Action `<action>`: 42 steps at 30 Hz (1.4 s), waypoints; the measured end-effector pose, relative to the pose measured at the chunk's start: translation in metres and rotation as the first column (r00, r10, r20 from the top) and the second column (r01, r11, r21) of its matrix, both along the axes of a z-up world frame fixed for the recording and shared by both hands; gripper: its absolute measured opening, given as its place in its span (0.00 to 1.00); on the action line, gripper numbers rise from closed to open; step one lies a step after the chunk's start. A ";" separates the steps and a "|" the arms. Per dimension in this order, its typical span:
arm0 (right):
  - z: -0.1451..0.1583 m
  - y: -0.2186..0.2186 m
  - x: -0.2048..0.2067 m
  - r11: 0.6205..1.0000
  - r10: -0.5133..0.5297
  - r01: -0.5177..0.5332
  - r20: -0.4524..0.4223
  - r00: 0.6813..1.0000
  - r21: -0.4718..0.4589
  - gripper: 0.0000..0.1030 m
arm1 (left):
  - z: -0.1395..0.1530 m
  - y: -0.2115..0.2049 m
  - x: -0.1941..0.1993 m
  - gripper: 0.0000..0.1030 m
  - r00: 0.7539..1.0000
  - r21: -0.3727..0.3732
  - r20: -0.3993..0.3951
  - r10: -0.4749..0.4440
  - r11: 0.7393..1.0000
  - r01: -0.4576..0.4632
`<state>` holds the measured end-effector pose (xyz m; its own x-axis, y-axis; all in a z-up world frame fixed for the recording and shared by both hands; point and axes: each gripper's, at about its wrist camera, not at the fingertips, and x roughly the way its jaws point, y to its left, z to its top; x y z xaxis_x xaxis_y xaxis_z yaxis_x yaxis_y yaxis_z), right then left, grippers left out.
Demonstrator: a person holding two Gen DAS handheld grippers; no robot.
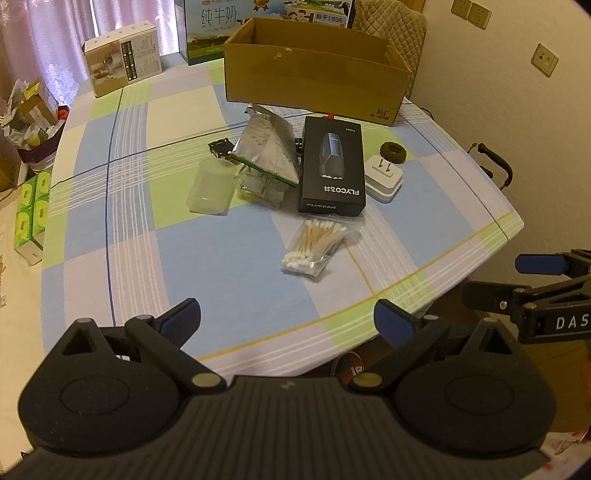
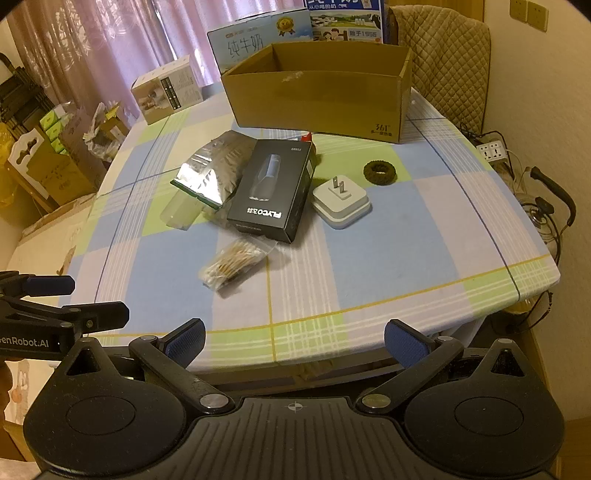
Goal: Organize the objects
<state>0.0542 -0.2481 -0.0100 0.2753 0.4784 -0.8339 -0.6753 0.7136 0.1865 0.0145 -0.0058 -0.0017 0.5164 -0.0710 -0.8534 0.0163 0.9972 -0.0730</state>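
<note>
An open cardboard box (image 1: 314, 79) (image 2: 317, 98) stands at the far side of the checked table. In front of it lie a black FLYCO box (image 1: 332, 166) (image 2: 273, 188), a silver foil bag (image 1: 267, 147) (image 2: 212, 168), a clear plastic cup (image 1: 211, 186) (image 2: 181, 212), a bag of cotton swabs (image 1: 314, 245) (image 2: 234, 264), a white plug adapter (image 1: 382, 179) (image 2: 341, 201) and a dark hair tie (image 1: 392, 151) (image 2: 379, 170). My left gripper (image 1: 288, 319) and right gripper (image 2: 293, 338) are both open and empty, at the table's near edge.
A small printed carton (image 1: 122, 57) (image 2: 168, 88) and milk cartons (image 1: 210, 26) (image 2: 258, 37) stand at the back. Green tissue packs (image 1: 31, 214) and clutter sit left of the table. A power strip (image 2: 493, 149) and cables lie to the right.
</note>
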 end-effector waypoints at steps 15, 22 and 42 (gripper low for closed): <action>-0.004 -0.003 0.010 1.000 -0.005 0.005 -0.005 1.000 0.005 0.98 | -0.003 -0.010 0.008 0.96 1.000 -0.001 -0.006 -0.009 1.000 0.009; -0.006 -0.002 0.015 1.000 -0.002 0.002 -0.011 1.000 0.005 0.98 | -0.004 -0.010 0.013 0.96 1.000 -0.003 -0.009 -0.019 1.000 0.019; -0.011 -0.021 0.054 0.997 -0.078 0.079 -0.040 0.996 0.023 0.98 | -0.039 -0.020 0.051 0.85 0.994 0.016 0.021 -0.111 0.994 0.111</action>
